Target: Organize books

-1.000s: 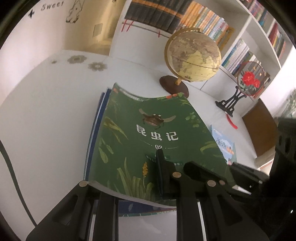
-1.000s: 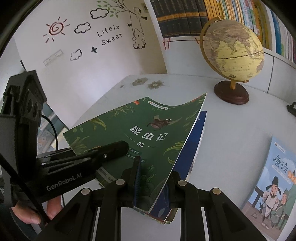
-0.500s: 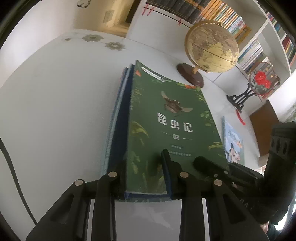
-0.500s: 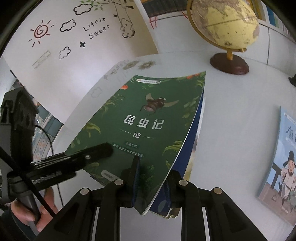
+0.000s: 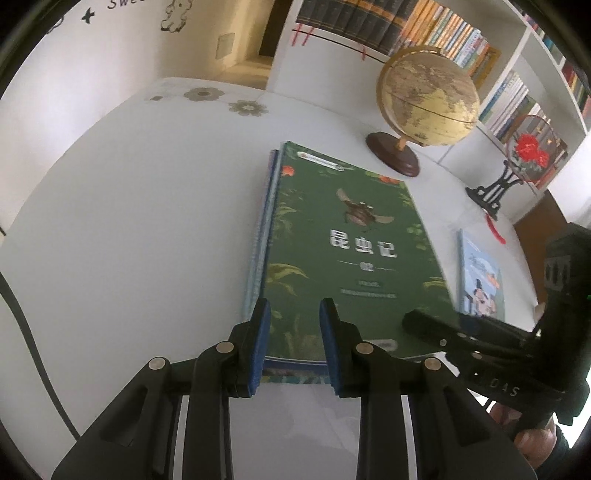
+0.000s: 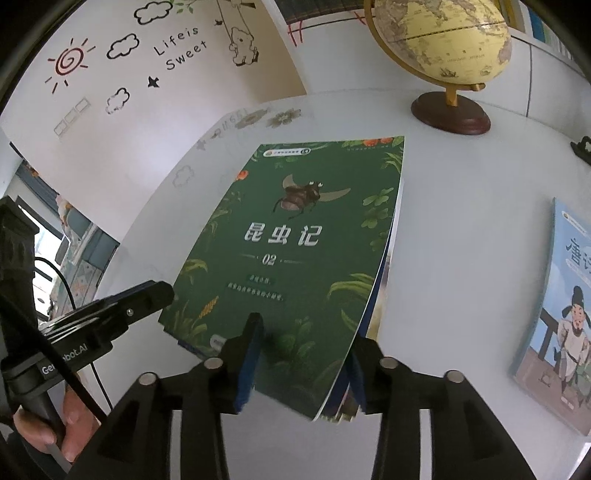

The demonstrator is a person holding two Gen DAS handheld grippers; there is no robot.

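Note:
A green book with a beetle on its cover (image 5: 343,258) (image 6: 295,240) lies flat on top of a stack of blue-edged books (image 5: 264,229) (image 6: 376,314) on the white table (image 5: 129,240). My left gripper (image 5: 293,332) is open, and the stack's near left corner sits between its blue pads (image 5: 258,347) without being pressed. My right gripper (image 6: 304,354) straddles the near right corner. Its jaws are opening and the pads (image 6: 247,362) stand off the book. Each gripper also shows in the other's view: the right gripper (image 5: 421,326) and the left gripper (image 6: 147,299).
A light blue book with a robed figure (image 6: 554,314) (image 5: 480,280) lies flat to the right of the stack. Behind stand a globe on a wooden base (image 5: 428,99) (image 6: 443,44), a red-flower fan on a black stand (image 5: 528,155), and full bookshelves (image 5: 406,29).
The green book, held up and bent by both grippers a second ago, now lies flat on the stack. Both grippers' jaws have spread and let go of it.

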